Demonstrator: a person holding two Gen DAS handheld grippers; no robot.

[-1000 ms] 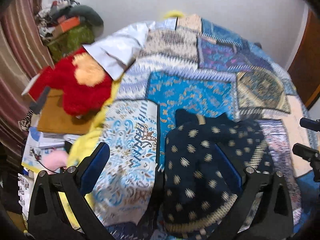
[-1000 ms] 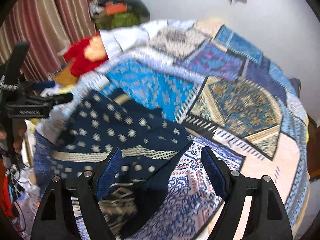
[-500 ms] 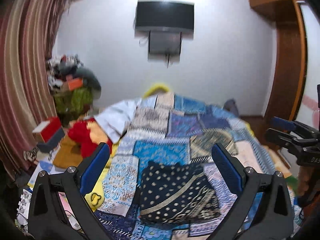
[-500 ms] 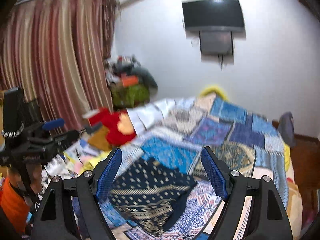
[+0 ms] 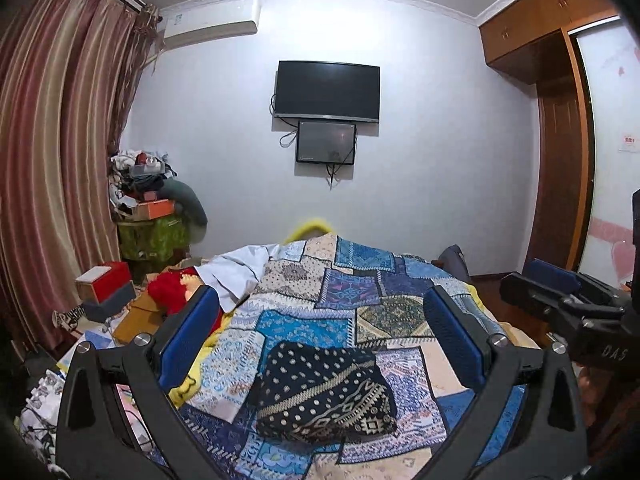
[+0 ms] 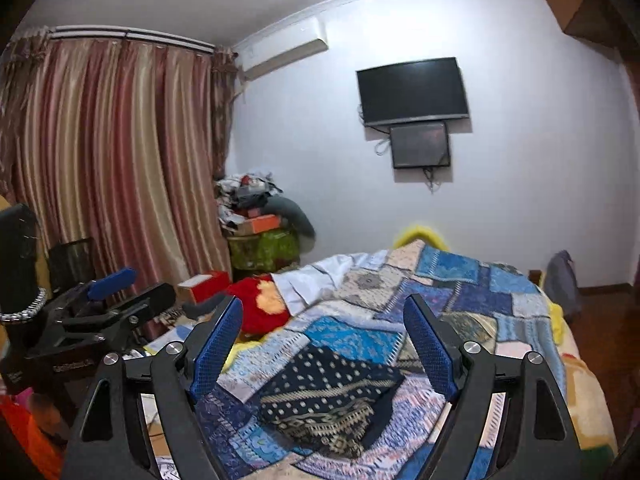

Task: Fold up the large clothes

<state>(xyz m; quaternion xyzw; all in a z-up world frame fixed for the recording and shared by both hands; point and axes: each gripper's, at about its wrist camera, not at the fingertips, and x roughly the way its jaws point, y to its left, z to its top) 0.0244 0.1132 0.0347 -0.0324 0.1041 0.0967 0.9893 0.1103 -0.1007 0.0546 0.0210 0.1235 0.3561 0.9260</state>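
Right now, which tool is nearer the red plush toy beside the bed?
Left. The left tool hangs open on the side where the red plush toy lies; the right tool, also open, sits farther across, beyond the left one.

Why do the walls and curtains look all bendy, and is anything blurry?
Left wrist view: the fisheye lens bows the curtain and wardrobe; the folded dark cloth looks sharp. Right wrist view: the same bending curves the curtain; the cloth is slightly soft, and the TV is clear.
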